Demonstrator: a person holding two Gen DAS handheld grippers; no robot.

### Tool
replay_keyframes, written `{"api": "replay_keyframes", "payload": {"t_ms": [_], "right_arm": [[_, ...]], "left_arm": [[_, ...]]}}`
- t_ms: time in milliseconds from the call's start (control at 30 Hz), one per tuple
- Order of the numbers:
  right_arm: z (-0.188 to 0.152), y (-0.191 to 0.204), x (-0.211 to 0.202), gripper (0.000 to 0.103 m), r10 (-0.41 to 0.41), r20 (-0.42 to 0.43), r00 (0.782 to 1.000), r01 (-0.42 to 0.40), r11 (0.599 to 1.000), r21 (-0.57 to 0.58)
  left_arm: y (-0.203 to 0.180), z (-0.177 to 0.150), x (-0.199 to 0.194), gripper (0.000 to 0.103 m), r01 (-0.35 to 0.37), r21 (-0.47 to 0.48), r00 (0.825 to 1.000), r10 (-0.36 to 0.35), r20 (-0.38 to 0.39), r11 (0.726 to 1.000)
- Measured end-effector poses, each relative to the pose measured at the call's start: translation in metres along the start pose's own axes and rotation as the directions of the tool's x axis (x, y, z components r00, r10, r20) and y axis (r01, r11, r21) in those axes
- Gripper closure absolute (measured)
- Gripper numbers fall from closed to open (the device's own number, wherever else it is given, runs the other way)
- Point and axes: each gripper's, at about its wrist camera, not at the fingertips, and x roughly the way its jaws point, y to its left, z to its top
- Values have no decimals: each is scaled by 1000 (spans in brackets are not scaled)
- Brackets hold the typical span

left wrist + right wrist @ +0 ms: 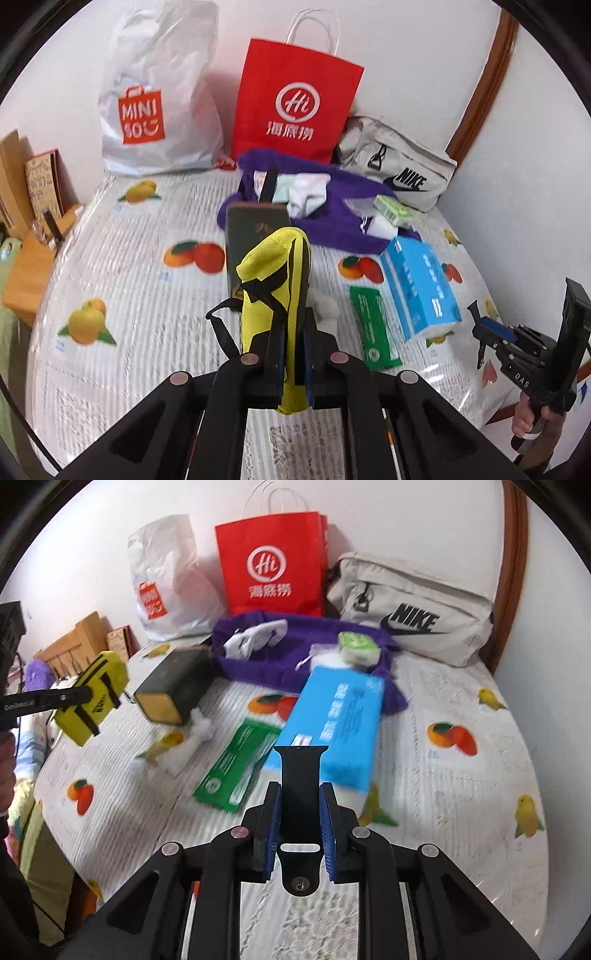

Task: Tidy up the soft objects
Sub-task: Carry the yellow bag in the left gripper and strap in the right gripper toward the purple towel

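Between the jaws of the left gripper (pixel 293 354), in the left wrist view, a yellow pouch (pixel 275 280) with black straps is pinched by its near end; its long axis runs straight away from the camera, so it sticks out forward and hangs clear above the fruit-print surface (pixel 122 280). Beyond its far tip lie a dark green box (pixel 255 225) and then the purple cloth bag (pixel 332 218), open with white cloths inside, straight ahead and a little right. A blue tissue pack (pixel 421 288) and a green packet (pixel 371 325) lie to the right, and the right gripper (pixel 517 343) shows at the far right edge

Seen from the right wrist, the right gripper's (pixel 300 827) jaws press on a black strap (pixel 301 794) that stands upright between the blue pads, its long axis pointing away. Directly past it lies the blue tissue pack (pixel 336 723), with the purple cloth bag (pixel 295 646) behind, before a red paper bag (pixel 271 565) and a grey Nike bag (pixel 413 613). The yellow pouch (pixel 94 698) hangs at far left, held off the surface

Judging by this, the purple bag is the likely goal, and it lies ahead of both hands; the right looks slightly nearer
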Motion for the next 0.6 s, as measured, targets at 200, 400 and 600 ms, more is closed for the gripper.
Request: {"api": "replay_keyframes", "payload": {"t_ms": [200, 400, 600], "right_arm": [[29, -10, -2, 82, -8, 35, 999, 8, 1000, 14], [59, -13, 6, 82, -6, 54, 998, 5, 1000, 16], [91, -12, 22, 82, -1, 66, 998, 1, 1000, -4]], "left_arm": [[-1, 28, 0, 95, 1, 8, 1000, -1, 19, 1000], [-3, 56, 12, 95, 3, 17, 1000, -3, 19, 1000], [-6, 83, 31, 95, 14, 32, 1000, -15, 8, 999]]}}
